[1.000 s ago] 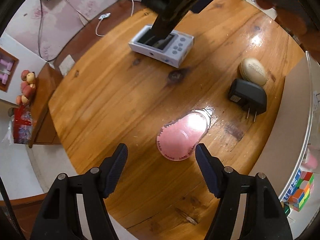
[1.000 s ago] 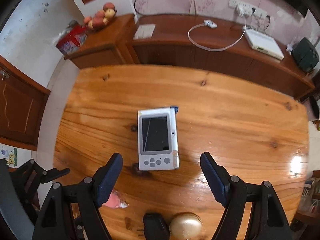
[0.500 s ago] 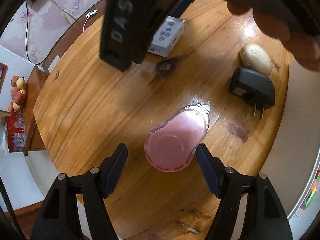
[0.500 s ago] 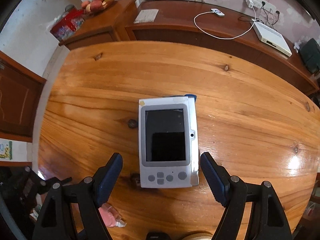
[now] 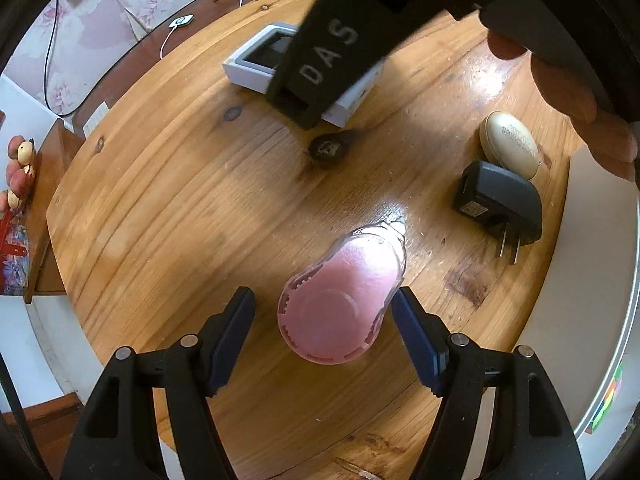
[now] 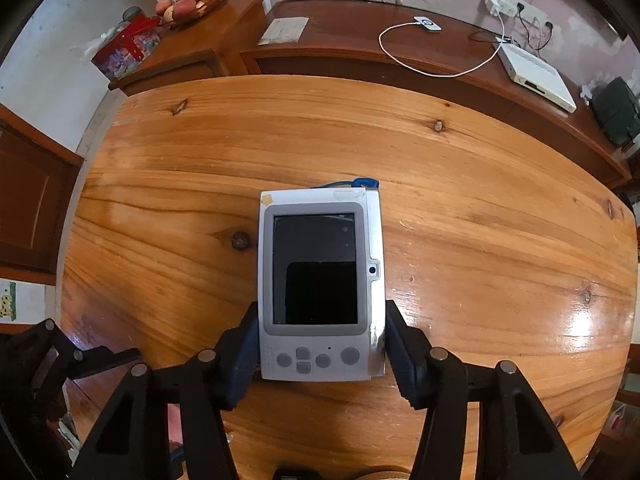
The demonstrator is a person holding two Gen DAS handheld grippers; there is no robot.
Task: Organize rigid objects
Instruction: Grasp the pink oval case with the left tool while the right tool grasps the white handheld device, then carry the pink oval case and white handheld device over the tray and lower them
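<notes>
A pink, clear-walled bottle (image 5: 336, 304) lies on the round wooden table (image 5: 168, 200), its flat end toward the camera. My left gripper (image 5: 324, 312) straddles it, open: the right pad is right by the bottle and the left pad stands apart. A white handheld device (image 6: 320, 280) with a dark screen and grey buttons lies flat mid-table. My right gripper (image 6: 320, 344) is closing on its button end, and both pads (image 6: 244, 344) touch its long sides. In the left wrist view the right gripper's black housing (image 5: 328, 64) covers part of the device (image 5: 256, 64).
A gold oval object (image 5: 510, 144) and a black plug adapter (image 5: 500, 204) lie at the table's right side, under a person's fingers (image 5: 560, 92). A white surface (image 5: 592, 280) borders the table there. Behind stands a dark sideboard (image 6: 360, 52) with a cable and a white box (image 6: 536, 72).
Both grippers have come down toward the table. The right jaws have narrowed from wide apart to touching the device's sides. The left gripper now has the pink bottle between its fingers.
</notes>
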